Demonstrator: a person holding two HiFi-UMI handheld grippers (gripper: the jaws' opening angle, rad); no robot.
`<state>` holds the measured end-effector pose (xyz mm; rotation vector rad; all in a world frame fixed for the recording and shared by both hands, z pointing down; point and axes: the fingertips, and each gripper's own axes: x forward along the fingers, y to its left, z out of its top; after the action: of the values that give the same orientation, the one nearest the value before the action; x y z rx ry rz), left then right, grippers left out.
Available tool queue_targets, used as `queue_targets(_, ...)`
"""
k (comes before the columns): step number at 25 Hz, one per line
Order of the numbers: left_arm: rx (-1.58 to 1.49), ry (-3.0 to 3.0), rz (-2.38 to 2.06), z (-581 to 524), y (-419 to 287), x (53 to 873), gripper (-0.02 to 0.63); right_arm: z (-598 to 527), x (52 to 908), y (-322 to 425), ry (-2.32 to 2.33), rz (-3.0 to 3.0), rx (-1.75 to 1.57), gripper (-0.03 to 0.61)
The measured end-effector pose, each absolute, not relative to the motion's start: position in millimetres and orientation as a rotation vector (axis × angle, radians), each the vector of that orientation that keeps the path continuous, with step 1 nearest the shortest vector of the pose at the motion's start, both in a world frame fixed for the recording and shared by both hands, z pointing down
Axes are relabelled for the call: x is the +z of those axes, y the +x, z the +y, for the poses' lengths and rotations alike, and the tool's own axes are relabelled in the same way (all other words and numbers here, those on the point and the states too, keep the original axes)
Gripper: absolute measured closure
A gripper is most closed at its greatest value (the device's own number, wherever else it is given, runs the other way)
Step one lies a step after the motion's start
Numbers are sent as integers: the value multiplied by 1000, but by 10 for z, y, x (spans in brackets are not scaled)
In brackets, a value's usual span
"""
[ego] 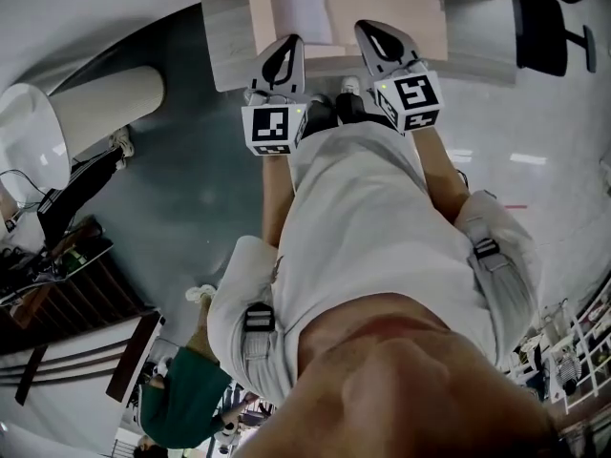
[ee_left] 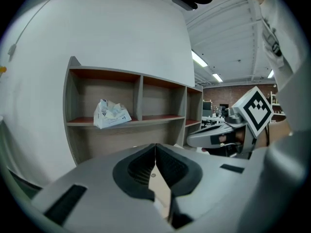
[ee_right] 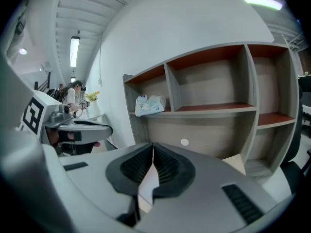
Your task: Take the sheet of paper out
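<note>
A white sheet of paper [ego: 304, 6] lies flat on the tan desk top [ego: 401, 8] at the top of the head view. My left gripper [ego: 284, 46] hangs just short of the sheet's near edge, and my right gripper [ego: 374, 32] is beside it over the bare desk. In the left gripper view the left gripper [ee_left: 155, 148] has its jaws together at the tips with nothing gripped. The right gripper [ee_right: 153, 148] is shut the same way, and only a sliver of pale surface shows below its pads. A crumpled white packet [ee_left: 112, 114] [ee_right: 149, 105] lies on a shelf.
A wooden shelf unit [ee_left: 138, 122] [ee_right: 214, 110] with open compartments stands against the white wall behind the desk. A dark chair [ego: 549, 27] stands at the right, and a white round table [ego: 29, 136] at the left. A person in green [ego: 181, 399] is behind me.
</note>
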<state>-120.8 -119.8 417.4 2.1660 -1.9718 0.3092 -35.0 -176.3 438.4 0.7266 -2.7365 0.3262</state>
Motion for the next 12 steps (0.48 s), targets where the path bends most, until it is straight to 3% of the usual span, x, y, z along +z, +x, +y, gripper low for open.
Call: queue_targets(12,363,2157,-1863,-1329,-1419,4814,591,-1908,5228,-574,781,-2615,435,557)
